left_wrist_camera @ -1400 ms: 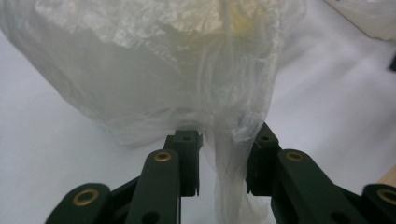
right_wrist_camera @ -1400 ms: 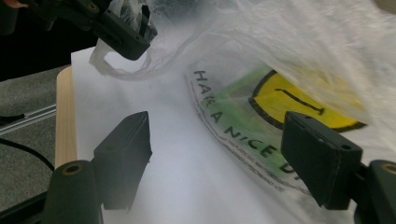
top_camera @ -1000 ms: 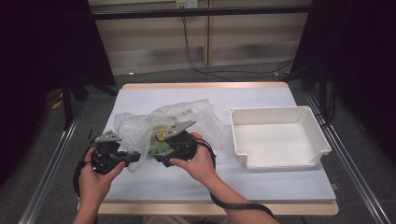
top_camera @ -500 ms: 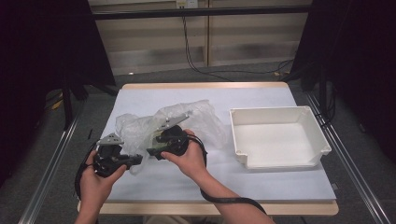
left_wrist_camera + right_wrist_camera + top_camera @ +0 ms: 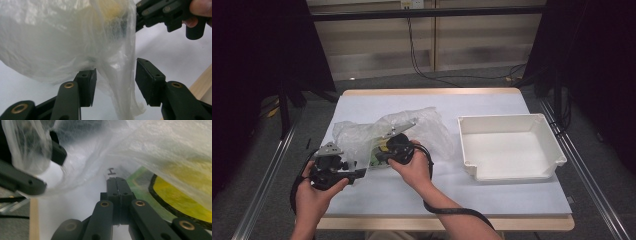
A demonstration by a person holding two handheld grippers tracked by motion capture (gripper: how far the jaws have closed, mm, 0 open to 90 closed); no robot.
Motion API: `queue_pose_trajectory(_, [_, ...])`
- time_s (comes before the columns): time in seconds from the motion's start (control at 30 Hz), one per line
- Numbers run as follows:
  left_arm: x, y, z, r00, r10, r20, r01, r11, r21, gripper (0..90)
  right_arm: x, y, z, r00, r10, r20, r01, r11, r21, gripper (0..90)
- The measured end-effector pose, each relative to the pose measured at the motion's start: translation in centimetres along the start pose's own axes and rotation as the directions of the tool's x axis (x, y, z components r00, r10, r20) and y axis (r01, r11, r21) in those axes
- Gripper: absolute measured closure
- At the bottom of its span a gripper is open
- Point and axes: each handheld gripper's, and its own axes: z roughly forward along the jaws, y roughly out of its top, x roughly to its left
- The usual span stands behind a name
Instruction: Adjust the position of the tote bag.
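Clear plastic bag [image 5: 412, 131] lies left of the white tray [image 5: 512, 145]. The left gripper [image 5: 113, 80] gapes around its edge; the right gripper [image 5: 116, 192] looks pinched tight on plastic. Next, I think: squeeze, pull apart.

**Readable marks: one letter only**

A single dark "H"-like mark is showing in the right gripper view on the crinkled clear plastic bag [image 5: 110, 171], just past the closed black jaws. The green-and-yellow printed item [image 5: 175, 197] inside the bag is showing a black curved outline, no legible words. Nothing else is reading as text.
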Motion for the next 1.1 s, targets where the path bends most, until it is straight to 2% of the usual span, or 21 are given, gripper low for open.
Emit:
queue_pose_trajectory(0.07, [0.0, -0.1, 0.0, 0.9999, -0.011, -0.001, 0.011, 0.9999, -0.01, 56.5, 0.0, 0.0, -0.1, 1.0, -0.004, -0.002, 0.004, 1.0, -0.003, 90.0])
queue_pose_trajectory(0.13, [0.2, -0.3, 0.3, 0.9999, -0.015, 0.0, 0.015, 0.9999, 0.006, 59.0, 0.0, -0.1, -0.4, 0.9999, -0.011, -0.01, 0.011, 1.0, -0.004, 89.5])
queue_pose_trajectory(0.2, [0.2, -0.3, 0.4, 0.9996, -0.021, 0.016, 0.021, 0.9997, 0.012, 72.3, 0.1, -0.2, -0.7, 0.9998, -0.021, 0.0, 0.021, 1.0, -0.009, 83.3])
queue_pose_trajectory(0.23, [0.2, -0.4, 0.7, 0.9983, -0.03, 0.049, 0.029, 0.9994, 0.018, 79.6, 0.2, -0.2, -0.9, 0.9999, -0.014, 0.002, 0.014, 1.0, -0.008, 78.3])
queue_pose_trajectory(0.27, [0.2, -0.4, 0.8, 0.9974, -0.028, 0.066, 0.027, 0.9993, 0.024, 82.7, 0.3, -0.2, -0.9, 1.0, -0.001, 0.007, 0.001, 1.0, -0.02, 71.3])
queue_pose_trajectory(0.33, [0.0, -0.4, 1.0, 0.9966, -0.03, 0.077, 0.028, 0.9992, 0.029, 84.7, 0.6, -0.2, -1.1, 1.0, -0.004, 0.009, 0.004, 1.0, -0.025, 67.6])
queue_pose_trajectory(0.4, [-0.2, -0.4, 1.1, 0.9963, -0.027, 0.081, 0.025, 0.9994, 0.025, 85.4, 1.1, -0.1, -1.1, 0.9996, 0.028, 0.002, -0.028, 0.999, -0.038, 56.2])
queue_pose_trajectory(0.47, [-0.8, -0.3, 1.2, 0.9953, -0.015, 0.096, 0.013, 0.9996, 0.024, 85.5, 1.4, -0.1, -1.0, 0.9987, 0.047, -0.017, -0.048, 0.998, -0.047, 52.6])
queue_pose_trajectory(0.5, [-1.1, -0.3, 1.3, 0.995, -0.018, 0.098, 0.017, 0.9997, 0.018, 85.5, 1.6, -0.1, -0.8, 0.999, 0.044, -0.01, -0.045, 0.998, -0.048, 51.1])
queue_pose_trajectory(0.57, [-1.3, -0.1, 1.2, 0.994, -0.012, 0.109, 0.01, 0.9998, 0.019, 85.7, 1.8, -0.2, -0.3, 0.9986, 0.052, -0.01, -0.052, 0.998, -0.032, 51.1])
queue_pose_trajectory(0.67, [-1.4, -0.1, 1.2, 0.9929, -0.013, 0.118, 0.01, 0.9998, 0.019, 86.2, 1.8, -0.4, 0.0, 0.9985, 0.051, 0.021, -0.05, 0.999, -0.018, 50.5])
queue_pose_trajectory(0.7, [-1.5, -0.1, 1.2, 0.9916, -0.013, 0.129, 0.011, 0.9998, 0.014, 86.4, 1.6, -0.5, 0.3, 0.9969, 0.073, 0.029, -0.072, 0.997, -0.022, 49.7])
queue_pose_trajectory(0.83, [-1.5, 0.0, 1.1, 0.9908, -0.004, 0.136, 0.003, 0.9999, 0.011, 86.5, 1.2, -0.6, 0.8, 0.9946, 0.094, 0.045, -0.093, 0.995, -0.021, 50.4])
queue_pose_trajectory(0.87, [-1.6, 0.1, 1.1, 0.9909, -0.009, 0.135, 0.008, 0.9999, 0.01, 86.5, 1.1, -0.6, 1.1, 0.9941, 0.092, 0.058, -0.092, 0.996, -0.008, 55.9])
queue_pose_trajectory(0.9, [-1.6, 0.1, 1.2, 0.9907, -0.011, 0.135, 0.01, 0.9999, 0.011, 86.5, 0.9, -0.6, 1.3, 0.9941, 0.092, 0.057, -0.092, 0.996, 0.0, 57.2])
queue_pose_trajectory(0.93, [-1.6, 0.1, 1.2, 0.9907, -0.011, 0.135, 0.01, 0.9999, 0.011, 86.5, 0.9, -0.7, 1.4, 0.9936, 0.093, 0.065, -0.093, 0.996, -0.001, 57.0])
queue_pose_trajectory(1.0, [-1.4, -0.1, 1.2, 0.99, -0.012, 0.141, 0.01, 0.9999, 0.011, 86.5, 1.0, -0.7, 1.1, 0.9938, 0.049, 0.099, -0.049, 0.999, -0.005, 55.9])
queue_pose_trajectory(1.1, [-1.4, -0.2, 1.2, 0.9895, -0.01, 0.144, 0.007, 0.9998, 0.016, 86.6, 0.6, -0.8, 0.5, 0.9941, 0.055, 0.094, -0.055, 0.999, -0.003, 54.9])
